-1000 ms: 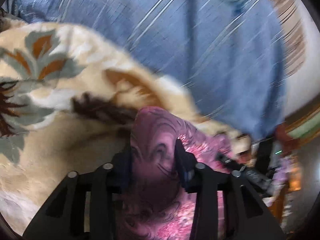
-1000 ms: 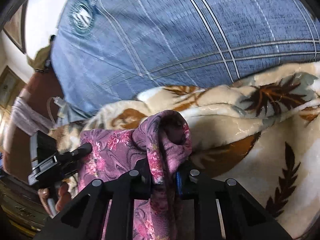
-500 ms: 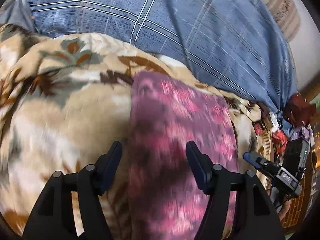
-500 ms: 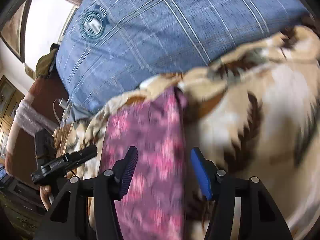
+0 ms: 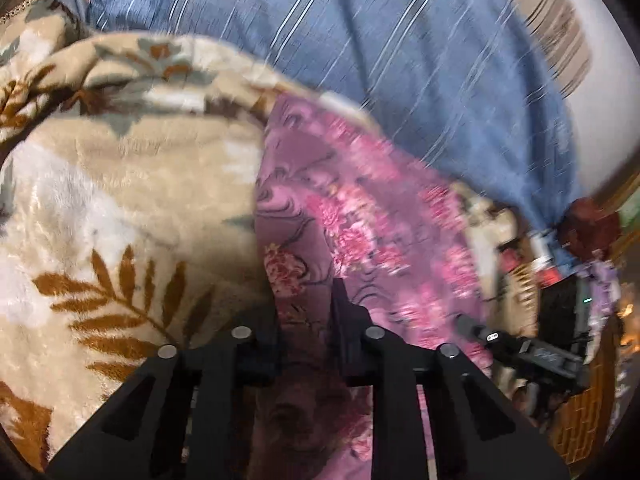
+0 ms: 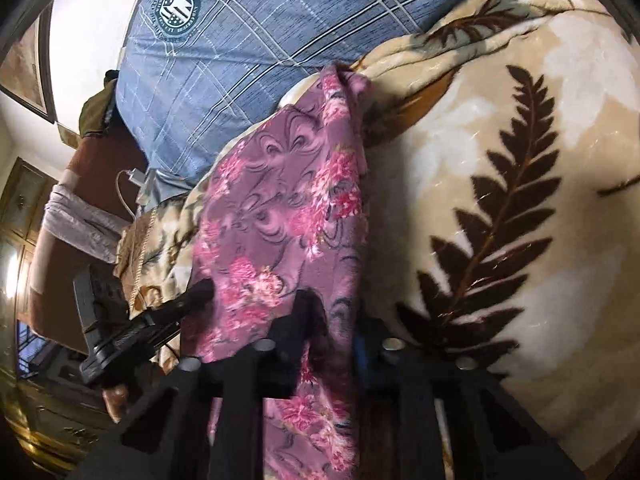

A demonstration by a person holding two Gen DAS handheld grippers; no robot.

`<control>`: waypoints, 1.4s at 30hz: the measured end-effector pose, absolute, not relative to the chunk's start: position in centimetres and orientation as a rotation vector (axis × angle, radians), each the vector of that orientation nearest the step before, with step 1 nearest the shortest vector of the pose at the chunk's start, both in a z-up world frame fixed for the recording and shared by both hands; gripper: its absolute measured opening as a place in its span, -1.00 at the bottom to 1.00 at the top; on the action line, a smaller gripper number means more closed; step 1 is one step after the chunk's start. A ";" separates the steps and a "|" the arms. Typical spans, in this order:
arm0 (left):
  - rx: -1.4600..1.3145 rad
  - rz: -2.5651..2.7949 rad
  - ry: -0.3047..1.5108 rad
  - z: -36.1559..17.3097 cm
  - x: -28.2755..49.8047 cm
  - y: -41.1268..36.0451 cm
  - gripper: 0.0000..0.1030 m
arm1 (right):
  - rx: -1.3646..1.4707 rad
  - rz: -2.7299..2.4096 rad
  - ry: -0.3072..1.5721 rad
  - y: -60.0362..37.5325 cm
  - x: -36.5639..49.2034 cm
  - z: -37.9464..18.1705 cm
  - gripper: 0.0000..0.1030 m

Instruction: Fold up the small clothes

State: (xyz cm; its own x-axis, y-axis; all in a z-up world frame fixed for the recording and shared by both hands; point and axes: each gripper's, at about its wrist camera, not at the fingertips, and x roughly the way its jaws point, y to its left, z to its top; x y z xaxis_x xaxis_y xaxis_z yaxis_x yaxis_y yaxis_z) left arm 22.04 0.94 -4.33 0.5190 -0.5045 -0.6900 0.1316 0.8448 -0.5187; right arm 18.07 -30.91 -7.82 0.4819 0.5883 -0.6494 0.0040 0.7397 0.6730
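A purple cloth with pink flowers [image 5: 360,216] lies in a long folded strip on a cream blanket with brown fern leaves [image 5: 120,208]. My left gripper [image 5: 306,312] is shut on the near end of the cloth at its left edge. In the right wrist view the same cloth [image 6: 288,208] runs away from me, and my right gripper [image 6: 332,320] is shut on its near right edge. Each gripper shows in the other's view, at the cloth's opposite side: the right one [image 5: 532,352] and the left one [image 6: 160,320].
A person in a blue checked shirt [image 6: 248,28] stands right behind the far end of the cloth. The blanket [image 6: 520,184] bulges up on the right. Dark wooden furniture [image 6: 44,208] and a white cable [image 6: 128,184] are at the left.
Both grippers were shut on the raised cloth, opened with it laid flat half a second ago, and have now shut again on its near end.
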 end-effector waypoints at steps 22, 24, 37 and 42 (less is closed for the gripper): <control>-0.507 -0.414 0.993 -7.3 13.9 3.9 -0.09 | 0.593 0.351 0.989 -28.1 9.2 -8.1 -0.14; -0.534 -0.421 1.011 -7.7 14.2 3.9 -0.49 | 0.601 0.342 0.975 -28.1 9.0 -8.3 -0.25; -0.328 -0.305 0.945 -6.5 11.0 2.4 -0.57 | 0.549 0.309 0.952 -27.6 8.2 -9.1 -0.75; -0.207 -0.183 0.920 -6.2 7.5 1.7 0.03 | 0.547 0.247 0.948 -28.1 6.5 -7.7 -0.19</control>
State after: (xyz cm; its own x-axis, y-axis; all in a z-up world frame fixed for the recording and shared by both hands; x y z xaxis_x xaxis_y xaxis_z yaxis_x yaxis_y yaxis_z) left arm 7.53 1.72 -6.21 0.5929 -0.2441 -0.7674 0.0679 0.9647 -0.2544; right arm 6.50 -28.10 -7.69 0.5688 0.4311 -0.7005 0.0351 0.8381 0.5444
